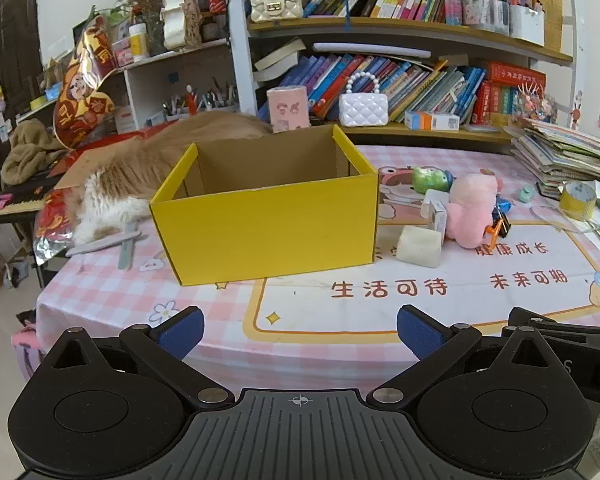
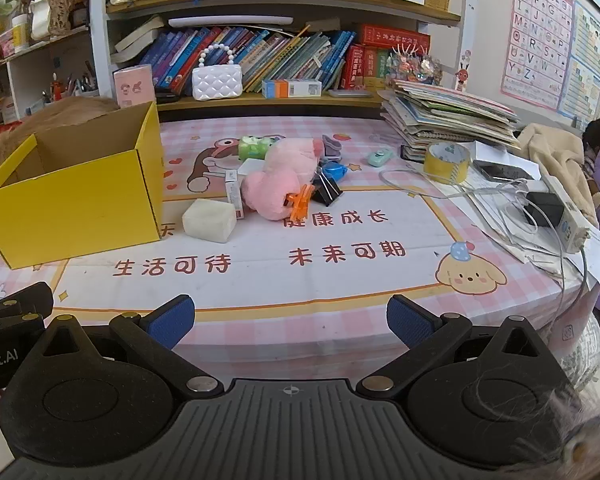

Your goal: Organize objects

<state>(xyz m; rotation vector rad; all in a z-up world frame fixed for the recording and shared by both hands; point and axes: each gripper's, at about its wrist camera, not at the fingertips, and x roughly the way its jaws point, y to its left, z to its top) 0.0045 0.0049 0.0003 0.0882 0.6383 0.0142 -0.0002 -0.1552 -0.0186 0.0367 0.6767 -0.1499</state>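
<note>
Left tongs [image 1: 300, 334] and right tongs [image 2: 290, 322] — both spread wide, empty, tilted downward.

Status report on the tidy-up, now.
Left gripper and right gripper open, empty. Yellow box upright, nothing visible inside. Pink plush and small items loose beside it. Cat behind box.

Your left gripper [image 1: 300, 332] hangs over the table's near edge, jaws wide apart with nothing between them. On the table [image 1: 340, 312], the yellow box [image 1: 266, 224] stands open toward the left edge. Just right of it lies a white block [image 1: 419, 246], then a pink plush toy [image 1: 470, 210]. A furry animal [image 1: 140, 172] lies behind the box.
</note>
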